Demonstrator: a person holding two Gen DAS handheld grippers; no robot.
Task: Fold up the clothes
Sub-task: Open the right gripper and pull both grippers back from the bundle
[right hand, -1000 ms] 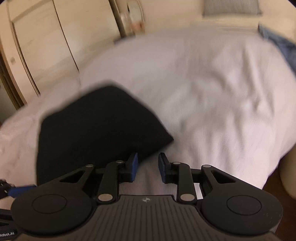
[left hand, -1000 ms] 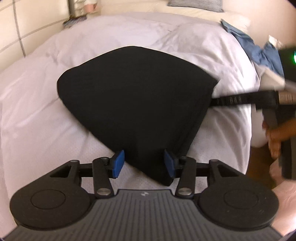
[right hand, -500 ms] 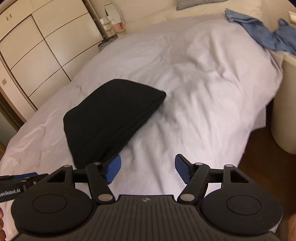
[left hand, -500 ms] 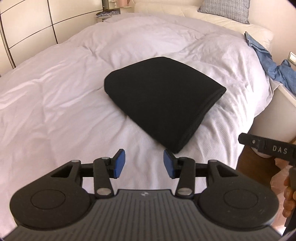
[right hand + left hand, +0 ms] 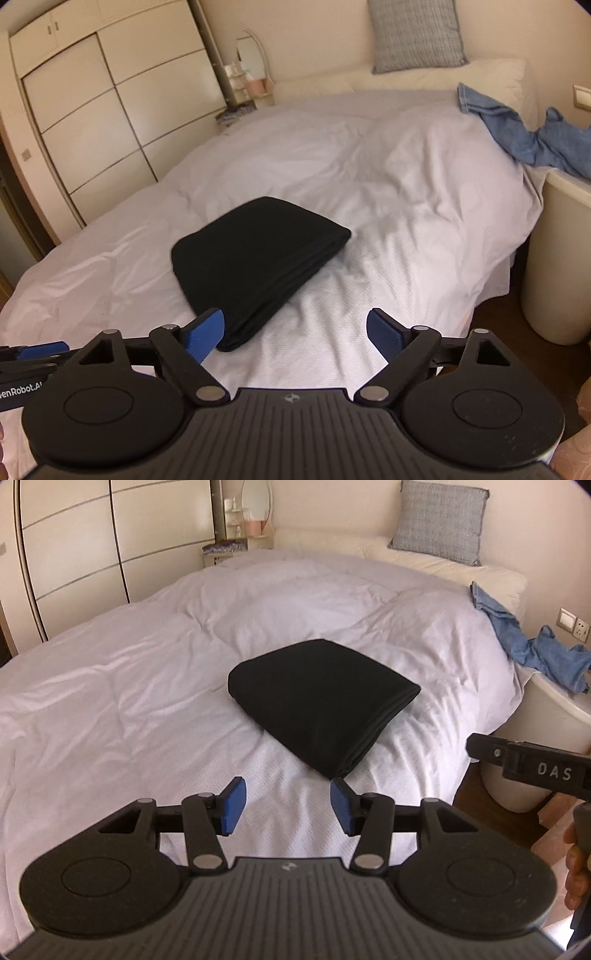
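The white bed (image 5: 129,709) is taking up most of the room, and the folded black garment (image 5: 321,698) is lying flat in its middle. Both grippers are hovering above the near edge, angling down. The right gripper (image 5: 295,334) has just been opening wide, empty; the left gripper (image 5: 286,805) is sitting part open after widening slightly, also empty.

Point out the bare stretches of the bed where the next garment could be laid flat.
The widest bare stretch of the white duvet lies left of the folded black cloth, toward the cream wardrobe. Another lies beyond it, toward the grey pillow. The far right corner is crowded by crumpled blue clothes.
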